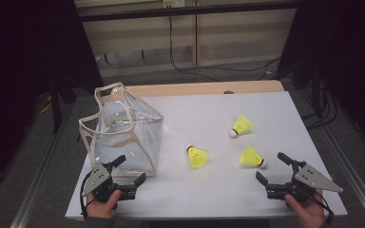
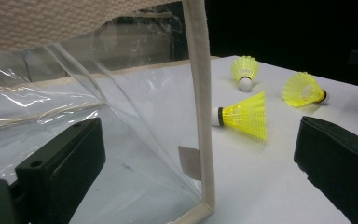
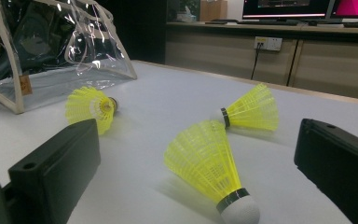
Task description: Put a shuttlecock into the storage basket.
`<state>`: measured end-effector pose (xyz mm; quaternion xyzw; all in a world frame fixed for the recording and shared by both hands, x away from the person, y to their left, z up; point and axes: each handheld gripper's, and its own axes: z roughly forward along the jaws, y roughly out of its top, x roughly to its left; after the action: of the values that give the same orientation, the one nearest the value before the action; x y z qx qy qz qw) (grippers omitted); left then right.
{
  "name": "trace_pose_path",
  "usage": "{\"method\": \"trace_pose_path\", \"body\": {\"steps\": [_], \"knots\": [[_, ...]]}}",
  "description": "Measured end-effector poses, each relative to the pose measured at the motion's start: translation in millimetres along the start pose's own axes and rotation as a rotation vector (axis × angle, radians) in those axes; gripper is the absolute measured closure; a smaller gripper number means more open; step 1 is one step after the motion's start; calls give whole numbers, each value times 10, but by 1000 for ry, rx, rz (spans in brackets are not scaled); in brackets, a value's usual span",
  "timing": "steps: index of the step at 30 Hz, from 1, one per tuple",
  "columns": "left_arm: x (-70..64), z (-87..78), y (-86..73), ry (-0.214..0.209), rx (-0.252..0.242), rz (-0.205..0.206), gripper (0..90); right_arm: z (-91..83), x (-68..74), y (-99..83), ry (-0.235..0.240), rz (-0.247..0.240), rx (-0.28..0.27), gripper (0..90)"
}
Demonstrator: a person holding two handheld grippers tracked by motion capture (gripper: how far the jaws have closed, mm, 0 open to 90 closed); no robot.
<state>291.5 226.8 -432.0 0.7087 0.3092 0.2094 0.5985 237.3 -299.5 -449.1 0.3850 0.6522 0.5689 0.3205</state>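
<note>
three yellow shuttlecocks (image 1: 244,126) lie loose beside the clear bag (image 1: 123,130) — both grippers' fingers (image 2: 60,163) spread, empty.

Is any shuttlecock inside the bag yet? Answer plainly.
No: all three shuttlecocks lie on the table, outside the bag.

Three yellow shuttlecocks are lying on the table: one (image 1: 197,156) in the middle, one (image 1: 242,126) farther back, one (image 1: 252,157) at the right. One clear bag (image 1: 123,130) is standing beside them.
</note>
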Motion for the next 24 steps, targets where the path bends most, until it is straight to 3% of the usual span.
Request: {"method": "trace_pose_path", "body": {"steps": [11,24], "knots": [[-38,8,23,-17,-6,-1,19,0,7,7,6,-10,-3,1],[-250,148,101,-119,1,10,17,13,15,14,15,-7,-11,1]]}}
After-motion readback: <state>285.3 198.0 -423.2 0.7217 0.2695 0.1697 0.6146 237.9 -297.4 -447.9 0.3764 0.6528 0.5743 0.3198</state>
